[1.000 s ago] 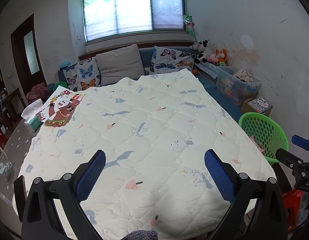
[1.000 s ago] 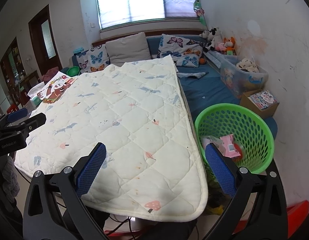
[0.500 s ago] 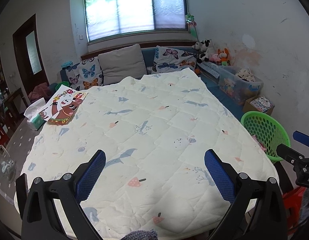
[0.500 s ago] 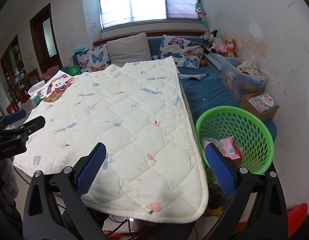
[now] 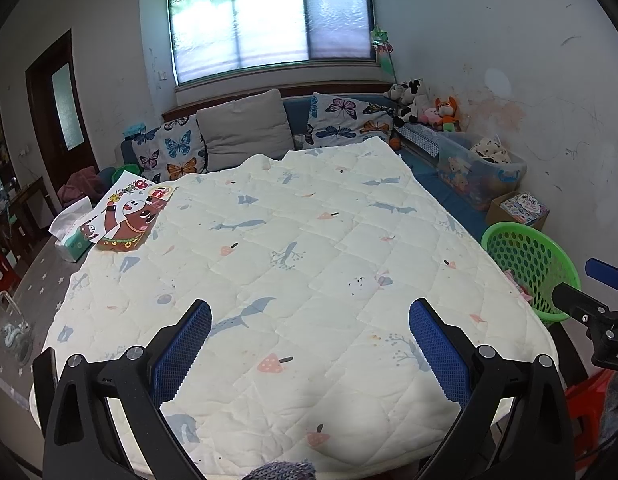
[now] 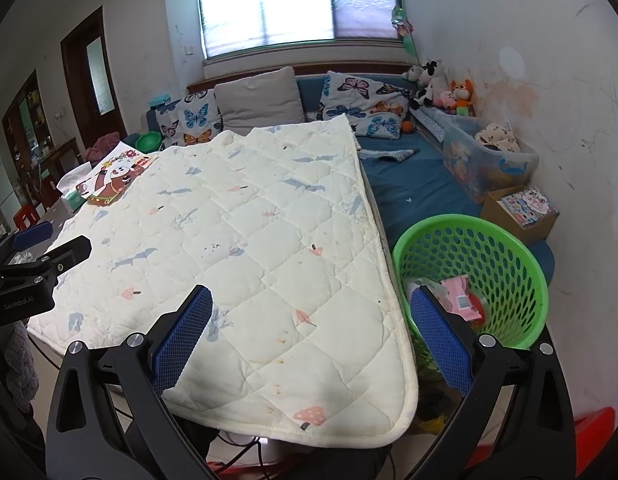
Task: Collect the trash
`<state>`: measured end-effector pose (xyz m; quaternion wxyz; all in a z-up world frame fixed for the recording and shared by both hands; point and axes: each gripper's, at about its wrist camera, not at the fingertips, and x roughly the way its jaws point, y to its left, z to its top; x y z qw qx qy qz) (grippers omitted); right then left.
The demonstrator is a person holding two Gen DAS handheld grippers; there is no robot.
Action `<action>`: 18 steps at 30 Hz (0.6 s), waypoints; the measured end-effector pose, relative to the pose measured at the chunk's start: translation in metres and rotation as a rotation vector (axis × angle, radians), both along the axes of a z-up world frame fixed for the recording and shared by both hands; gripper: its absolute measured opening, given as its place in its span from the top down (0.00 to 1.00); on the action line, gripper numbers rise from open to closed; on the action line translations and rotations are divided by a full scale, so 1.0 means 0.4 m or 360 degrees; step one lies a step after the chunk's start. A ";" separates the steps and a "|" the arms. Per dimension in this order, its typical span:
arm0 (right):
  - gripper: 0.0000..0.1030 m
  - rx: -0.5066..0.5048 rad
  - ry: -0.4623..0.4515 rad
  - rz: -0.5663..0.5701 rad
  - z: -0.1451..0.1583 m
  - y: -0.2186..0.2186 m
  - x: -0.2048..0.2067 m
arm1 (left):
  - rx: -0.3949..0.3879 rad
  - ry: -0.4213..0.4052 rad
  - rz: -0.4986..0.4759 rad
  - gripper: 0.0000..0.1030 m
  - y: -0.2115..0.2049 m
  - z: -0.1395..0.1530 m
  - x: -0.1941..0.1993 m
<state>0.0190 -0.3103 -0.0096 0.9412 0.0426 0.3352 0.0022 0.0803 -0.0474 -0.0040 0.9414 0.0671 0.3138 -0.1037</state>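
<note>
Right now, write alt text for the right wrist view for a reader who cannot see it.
The open right gripper hovers, holding nothing, over the near corner of a cream quilted cover spread on a table. To its right stands a green mesh basket holding pink wrappers. A cartoon bear sheet and tissue pack lie at the far left edge.

One quilted cover (image 5: 309, 264) carries one cartoon picture sheet (image 5: 129, 216) at its far left corner. One tissue box (image 5: 71, 232) sits beside that corner. One green basket (image 6: 505, 256) stands by the right edge. Three pillows: two butterfly (image 5: 169, 152) (image 5: 349, 120), one grey (image 5: 245, 128).
</note>
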 end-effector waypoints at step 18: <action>0.04 0.0001 0.0003 0.0017 -0.005 0.005 0.005 | 0.0000 -0.0004 0.0016 0.07 0.008 0.004 -0.001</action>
